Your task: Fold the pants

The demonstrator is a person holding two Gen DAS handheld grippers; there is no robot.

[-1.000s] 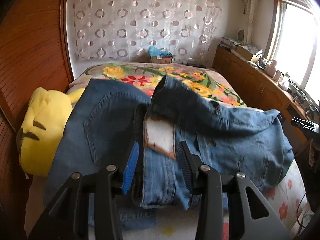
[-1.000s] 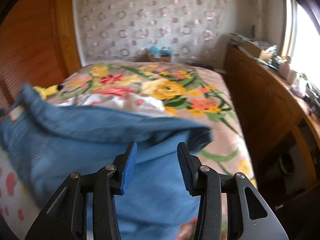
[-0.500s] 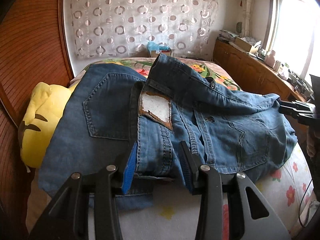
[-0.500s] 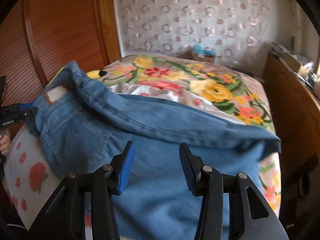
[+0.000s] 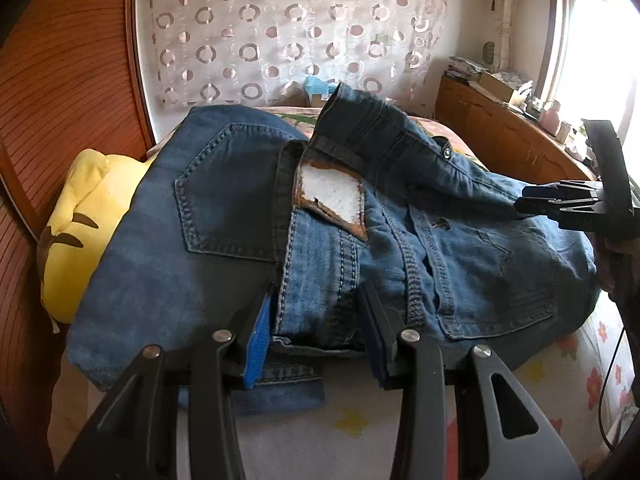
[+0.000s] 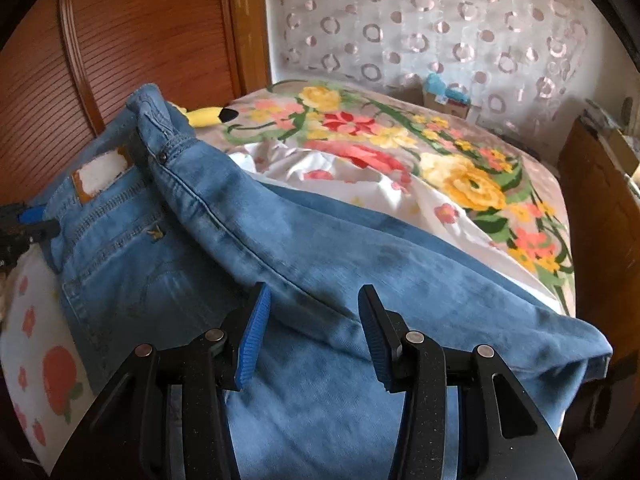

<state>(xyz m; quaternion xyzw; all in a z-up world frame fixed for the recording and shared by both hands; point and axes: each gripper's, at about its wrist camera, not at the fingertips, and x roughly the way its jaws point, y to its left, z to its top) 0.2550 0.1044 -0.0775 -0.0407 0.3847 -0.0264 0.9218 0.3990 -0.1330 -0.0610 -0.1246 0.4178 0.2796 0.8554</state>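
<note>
Blue jeans (image 5: 224,200) lie across the flowered bed (image 5: 360,420), back pocket and white leather patch (image 5: 332,196) facing up. My left gripper (image 5: 316,300) is shut on the bunched waistband at the near edge, denim filling the gap between its blue pads. From the right wrist, the jeans (image 6: 320,248) run from the patch (image 6: 100,174) at left to a folded edge at right. My right gripper (image 6: 314,292) is shut on a ridge of denim by the seat and thigh. It also shows in the left view as the right gripper (image 5: 524,204), with the cloth drawn taut to it. The left gripper (image 6: 36,220) peeks in at the left edge.
A yellow plush toy (image 5: 80,232) lies by the wooden panel wall (image 5: 60,80) on the left. A wooden cabinet (image 5: 500,132) with clutter runs along the right under a bright window (image 5: 592,40). A small box (image 6: 444,100) sits beyond the bed's far end. A hand holds the right gripper.
The jeans have come down from hanging to lying spread on the bed. My right gripper has swung sideways with its denim, closer to the left one. The left gripper sank slightly.
</note>
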